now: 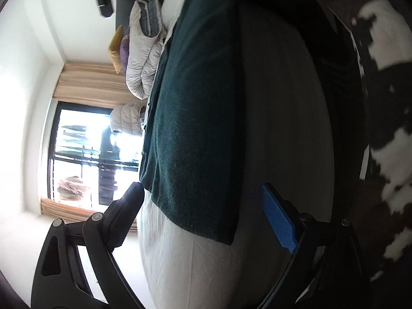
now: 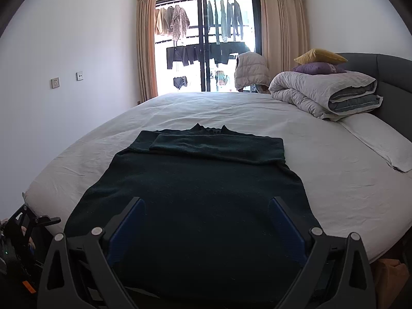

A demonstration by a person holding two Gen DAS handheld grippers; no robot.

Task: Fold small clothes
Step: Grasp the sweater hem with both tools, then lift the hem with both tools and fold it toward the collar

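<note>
While the dark green sweater (image 2: 195, 188) lies flat along the near edge of the bed (image 2: 334, 180), sleeves already folded across its chest, both tools are released: the right gripper (image 2: 206, 229) hangs over the hem with nothing between its fingers, and the left gripper (image 1: 203, 213), rolled sideways, faces the sweater's side edge. Each should probably pinch a hem corner together, then carry it evenly toward the collar.

Both wrist views face the bed (image 2: 322, 159); the left one is rolled sideways.
</note>
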